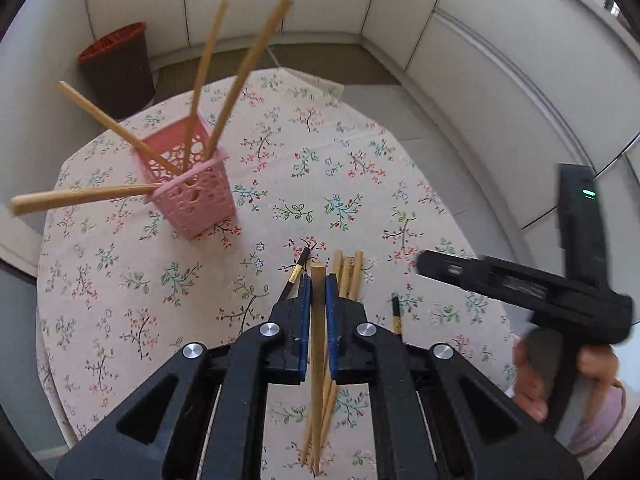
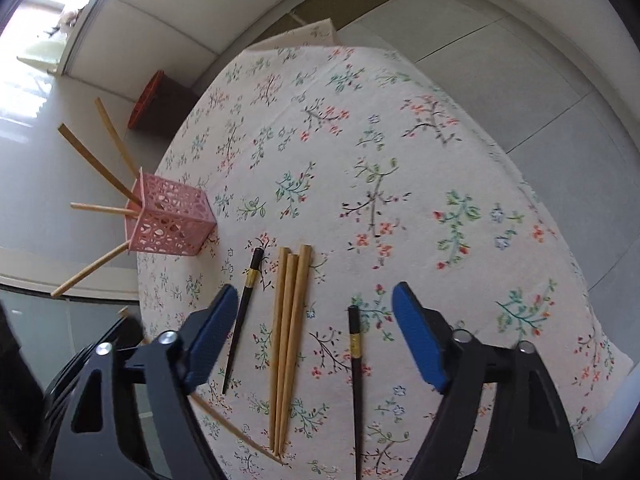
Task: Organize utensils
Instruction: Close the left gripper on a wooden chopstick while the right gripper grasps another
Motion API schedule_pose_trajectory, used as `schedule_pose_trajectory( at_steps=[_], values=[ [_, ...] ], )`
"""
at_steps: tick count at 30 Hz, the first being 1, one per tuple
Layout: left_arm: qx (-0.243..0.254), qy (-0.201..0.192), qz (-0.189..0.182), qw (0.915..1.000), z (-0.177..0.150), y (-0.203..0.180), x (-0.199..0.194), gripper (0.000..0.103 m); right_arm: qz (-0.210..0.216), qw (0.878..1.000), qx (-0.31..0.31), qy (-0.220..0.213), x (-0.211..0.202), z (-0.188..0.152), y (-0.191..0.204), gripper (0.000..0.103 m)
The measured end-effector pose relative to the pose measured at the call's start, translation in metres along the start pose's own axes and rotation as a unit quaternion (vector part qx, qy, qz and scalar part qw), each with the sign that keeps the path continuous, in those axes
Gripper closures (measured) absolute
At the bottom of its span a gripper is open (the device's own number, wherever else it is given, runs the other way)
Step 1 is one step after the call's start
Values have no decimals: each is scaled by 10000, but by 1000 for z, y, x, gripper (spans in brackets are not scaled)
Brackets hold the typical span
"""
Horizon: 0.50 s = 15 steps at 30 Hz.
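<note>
My left gripper (image 1: 319, 280) is shut on one wooden chopstick (image 1: 319, 332), which is held above the table and runs back between the blue pads. Below it lie three more wooden chopsticks (image 2: 288, 340) side by side, with a black chopstick (image 2: 245, 312) on their left and another black one (image 2: 355, 376) on their right. My right gripper (image 2: 314, 296) hangs open over this group with nothing between its fingers. A pink lattice basket (image 1: 192, 196) (image 2: 168, 220) stands to the left and holds several wooden chopsticks that lean outward.
A floral cloth (image 1: 320, 168) covers the table, whose far and left edges drop to a grey floor. A brown bin with a red rim (image 1: 116, 68) stands on the floor behind the basket. A person's hand (image 1: 532, 380) holds the right gripper.
</note>
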<state>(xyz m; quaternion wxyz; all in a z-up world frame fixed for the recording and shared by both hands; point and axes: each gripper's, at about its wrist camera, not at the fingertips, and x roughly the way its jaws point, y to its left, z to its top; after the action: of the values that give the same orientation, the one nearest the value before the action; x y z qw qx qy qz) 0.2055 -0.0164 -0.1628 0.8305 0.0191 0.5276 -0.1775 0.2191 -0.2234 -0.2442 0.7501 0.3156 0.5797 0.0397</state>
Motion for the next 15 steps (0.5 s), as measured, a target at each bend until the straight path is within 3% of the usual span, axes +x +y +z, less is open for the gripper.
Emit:
schedule_pose_trajectory(
  at_steps=[1,5,10,15],
  values=[
    [-45,-142,-95,9998,-5,2,-14,97,-88,9998,-111,118,11,4,9,48],
    [-151,-661,-342,9971,-17,9,-58,97,-432,9982,-240,333,42,8,25,61],
    [-146,-842,-467,9952,-20,18,-72,97,-971,9937,-427,351,62,7,35,80],
    [-213,-945,-570,9937,-22,28,-83,96,-1332,9894,-422,391,75,6,37,86]
  ],
)
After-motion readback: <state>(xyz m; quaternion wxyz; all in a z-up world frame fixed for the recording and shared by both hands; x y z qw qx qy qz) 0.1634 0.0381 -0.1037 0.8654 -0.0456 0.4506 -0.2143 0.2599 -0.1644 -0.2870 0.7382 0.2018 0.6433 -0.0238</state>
